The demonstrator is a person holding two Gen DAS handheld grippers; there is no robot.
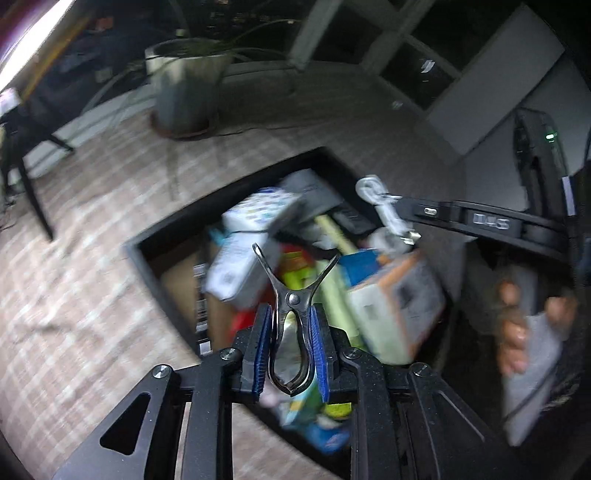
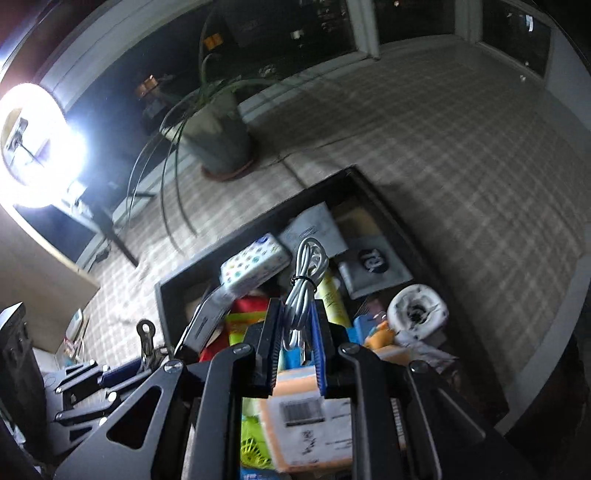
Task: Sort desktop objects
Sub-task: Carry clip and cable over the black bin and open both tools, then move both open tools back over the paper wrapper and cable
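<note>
one upright metal clip (image 1: 290,314), handles skyward

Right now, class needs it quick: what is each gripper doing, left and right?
Left gripper: closed on a metal clip, above the black bin.
Right gripper: closed on a bundled white cable.

A lived-in room of a home or small office at night — plaid-patterned carpet (image 2: 424,155), a potted plant (image 2: 218,136) by dark windows (image 2: 295,29), a bright ring light (image 2: 37,144) — and a black bin (image 2: 258,218) crammed with household boxes.
</note>
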